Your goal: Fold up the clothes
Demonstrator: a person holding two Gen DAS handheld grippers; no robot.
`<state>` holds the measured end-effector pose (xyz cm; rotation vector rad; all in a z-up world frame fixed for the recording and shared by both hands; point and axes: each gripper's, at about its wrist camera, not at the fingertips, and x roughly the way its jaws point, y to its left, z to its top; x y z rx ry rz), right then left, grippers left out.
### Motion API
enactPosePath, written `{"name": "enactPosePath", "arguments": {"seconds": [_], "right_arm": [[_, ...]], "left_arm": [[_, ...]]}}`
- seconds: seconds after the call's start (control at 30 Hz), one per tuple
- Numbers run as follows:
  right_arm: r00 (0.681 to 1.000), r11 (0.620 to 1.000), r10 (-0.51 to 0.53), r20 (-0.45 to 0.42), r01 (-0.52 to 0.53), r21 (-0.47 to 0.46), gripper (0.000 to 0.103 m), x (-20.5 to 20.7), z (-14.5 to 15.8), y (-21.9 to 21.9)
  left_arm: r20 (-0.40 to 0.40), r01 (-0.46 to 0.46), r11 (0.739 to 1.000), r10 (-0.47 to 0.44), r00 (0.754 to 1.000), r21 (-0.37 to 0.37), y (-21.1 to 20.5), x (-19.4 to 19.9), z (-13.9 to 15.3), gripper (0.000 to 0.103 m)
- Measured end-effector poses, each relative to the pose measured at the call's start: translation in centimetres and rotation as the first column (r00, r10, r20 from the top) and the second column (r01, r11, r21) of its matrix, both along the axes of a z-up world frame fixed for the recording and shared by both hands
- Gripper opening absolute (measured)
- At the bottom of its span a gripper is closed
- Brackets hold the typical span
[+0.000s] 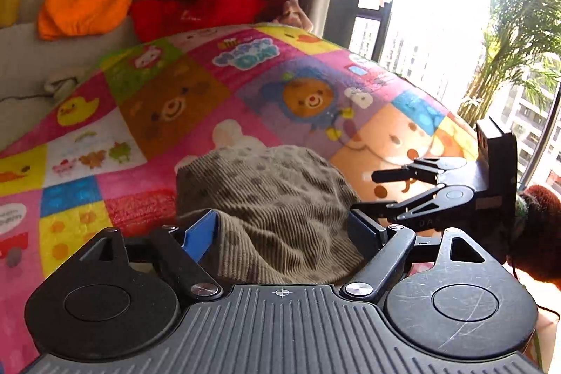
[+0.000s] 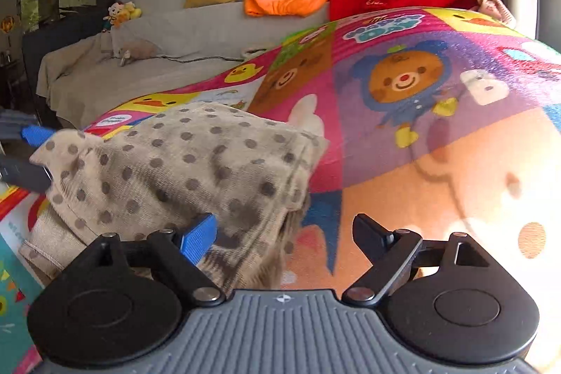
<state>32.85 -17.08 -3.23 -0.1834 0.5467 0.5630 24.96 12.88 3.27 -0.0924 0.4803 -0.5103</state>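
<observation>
While the left gripper (image 1: pixel 285 232) stands with its jaws wide and the beige polka-dot corduroy garment (image 1: pixel 270 198) bunched between them, neither pad visibly presses the cloth, so nothing is pinned there. The right gripper (image 2: pixel 285 235) is spread as well; its blue pad lies against the garment's near right edge, its black pad over bare mat, and it grips nothing.

The garment sits in a loose, humped pile at the near edge of the colourful patchwork cartoon-animal play mat (image 1: pixel 210 86), toward its left corner as the right wrist view shows it.

Risks, as I judge them: with both grippers slack, the hump may slump or spring open, spoiling any fold already made. Closing now on the heap could catch several layers at once, so a lift would drag the whole pile instead of one flap. The two grippers are close together, so a hasty closing move might knock them against each other. The fuzzy mat may also snag the corduroy when it is pulled.
</observation>
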Motion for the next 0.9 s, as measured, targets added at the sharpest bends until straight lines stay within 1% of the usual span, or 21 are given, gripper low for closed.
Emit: {"name": "enactPosePath", "arguments": {"seconds": [0.03,0.1,0.13,0.17,0.2,0.23,0.27,0.3,0.37,0.4,0.43,0.53,0.57,0.7,0.77,0.87,0.9], "right_arm": [[1.0,1.0,0.007,0.006,-0.007,0.018,0.086,-0.6,0.4,-0.1],[1.0,0.998,0.027,0.015,-0.028,0.063,0.086,-2.0,1.3,0.0],[0.998,0.995,0.058,0.02,-0.06,0.082,0.086,-2.7,1.7,0.4],[0.995,0.99,0.092,0.025,-0.095,0.102,0.086,-3.4,2.1,0.8],[0.991,0.985,0.13,0.029,-0.133,0.11,0.086,-3.9,2.4,1.6],[0.985,0.978,0.168,0.033,-0.171,0.116,0.086,-4.3,2.7,2.3],[0.982,0.976,0.188,0.033,-0.19,0.109,0.086,-4.7,2.7,2.7],[0.978,0.973,0.205,0.032,-0.207,0.101,0.086,-5.0,2.6,3.0],[0.979,0.976,0.202,0.027,-0.203,0.076,0.086,-5.3,2.1,3.1],[0.981,0.978,0.195,0.019,-0.196,0.071,0.086,-5.3,1.8,2.9],[0.983,0.98,0.184,0.002,-0.183,0.075,0.086,-5.1,1.6,2.7],[0.984,0.983,0.161,-0.077,-0.154,0.095,0.086,-4.4,0.4,2.1],[0.982,0.984,0.16,-0.104,-0.15,0.096,0.086,-4.2,-0.2,2.1],[0.965,0.986,0.155,-0.212,-0.136,0.1,0.088,-3.6,-2.5,2.1],[0.966,0.988,0.148,-0.211,-0.133,0.083,0.088,-4.0,-2.6,2.3],[0.972,0.99,0.123,-0.201,-0.108,0.086,0.088,-4.8,-2.7,2.0],[0.976,0.992,0.109,-0.189,-0.095,0.083,0.091,-5.3,-2.8,1.9]], "left_arm": [[0.02,0.011,1.0,-0.011,1.0,-0.02,0.2,1.0,0.6,0.087],[0.024,0.016,0.999,-0.015,1.0,-0.045,-0.1,3.7,0.7,0.087],[0.001,0.006,0.998,-0.006,1.0,-0.059,-0.3,5.2,0.4,0.085],[-0.045,-0.01,0.997,0.007,0.999,-0.078,-0.6,6.9,-0.4,0.084],[-0.1,-0.025,0.995,0.015,0.995,-0.097,-0.8,8.4,-1.2,0.079],[-0.138,-0.037,0.993,0.022,0.99,-0.111,-1.2,9.4,-2.1,0.071],[-0.164,-0.047,0.992,0.027,0.986,-0.12,-1.8,10.1,-3.1,0.071],[-0.166,-0.044,0.992,0.024,0.986,-0.117,-2.5,10.4,-3.7,0.071],[-0.152,-0.012,0.996,-0.002,0.988,-0.093,-4.3,10.2,-4.2,0.072],[-0.174,0.002,0.994,-0.021,0.984,-0.106,-4.9,10.2,-4.4,0.072],[-0.188,0.013,0.994,-0.032,0.982,-0.104,-5.4,10.2,-4.6,0.074],[-0.18,0.026,0.999,-0.032,0.983,-0.037,-6.9,9.7,-5.0,0.076],[-0.182,0.024,0.999,-0.03,0.983,-0.034,-6.8,9.5,-5.1,0.076],[-0.211,0.006,0.997,-0.022,0.977,-0.078,-5.8,9.2,-4.9,0.077],[-0.198,-0.012,0.997,-0.004,0.98,-0.077,-5.7,8.4,-4.6,0.077],[-0.164,-0.045,0.997,0.035,0.986,-0.063,-5.7,6.7,-4.1,0.078],[-0.149,-0.063,0.996,0.054,0.987,-0.057,-5.7,5.7,-3.8,0.083]]}}
